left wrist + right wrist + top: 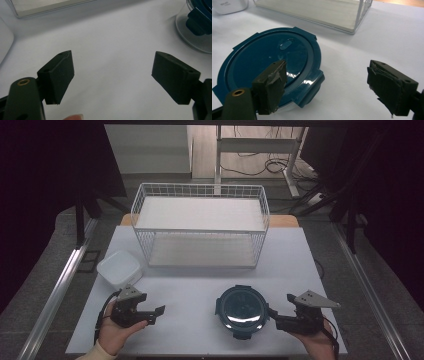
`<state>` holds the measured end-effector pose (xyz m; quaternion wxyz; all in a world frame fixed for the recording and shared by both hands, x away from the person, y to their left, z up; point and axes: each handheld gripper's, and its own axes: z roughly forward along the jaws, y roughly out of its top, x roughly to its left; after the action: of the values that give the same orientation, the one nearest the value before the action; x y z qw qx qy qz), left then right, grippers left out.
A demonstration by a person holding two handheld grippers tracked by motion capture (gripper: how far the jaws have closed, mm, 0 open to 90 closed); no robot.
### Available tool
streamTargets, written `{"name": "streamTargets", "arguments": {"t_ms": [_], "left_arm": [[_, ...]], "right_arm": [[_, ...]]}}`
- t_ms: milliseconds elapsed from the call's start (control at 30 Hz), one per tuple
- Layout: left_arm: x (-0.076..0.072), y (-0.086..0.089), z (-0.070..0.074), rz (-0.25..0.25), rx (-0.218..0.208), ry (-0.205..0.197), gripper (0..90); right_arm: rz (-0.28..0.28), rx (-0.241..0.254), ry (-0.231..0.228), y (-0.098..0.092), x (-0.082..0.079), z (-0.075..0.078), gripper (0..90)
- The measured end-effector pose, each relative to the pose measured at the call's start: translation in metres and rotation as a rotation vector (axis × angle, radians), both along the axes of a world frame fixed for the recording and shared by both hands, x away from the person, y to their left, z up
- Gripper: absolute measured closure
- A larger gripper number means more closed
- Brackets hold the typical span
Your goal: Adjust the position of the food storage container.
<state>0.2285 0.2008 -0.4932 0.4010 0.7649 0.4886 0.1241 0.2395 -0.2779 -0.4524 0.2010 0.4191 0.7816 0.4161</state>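
Observation:
A round container with a dark blue clip-on lid (241,309) sits on the white table near its front edge, right of centre. My right gripper (276,317) is open just to the right of it; in the right gripper view the lid (269,62) lies behind the left jaw and nothing is between the jaws (325,82). My left gripper (156,314) is open at the front left, pointing right over bare table. In the left gripper view its jaws stand wide apart (112,75), and the container's glass edge (195,27) shows at the top right.
A white wire two-tier rack (200,225) with pale shelves stands at the back middle of the table. A white square lidded box (119,268) sits at the left, just behind my left gripper. Table surface (190,300) lies between the two grippers.

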Motion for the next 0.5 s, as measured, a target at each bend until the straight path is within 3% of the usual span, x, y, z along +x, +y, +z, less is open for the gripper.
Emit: {"name": "streamTargets", "arguments": {"t_ms": [500], "left_arm": [[0.001,0.001,-0.002,0.004,-0.003,0.008,17.6]], "right_arm": [[-0.033,0.003,0.011,-0.016,0.001,0.004,17.4]]}}
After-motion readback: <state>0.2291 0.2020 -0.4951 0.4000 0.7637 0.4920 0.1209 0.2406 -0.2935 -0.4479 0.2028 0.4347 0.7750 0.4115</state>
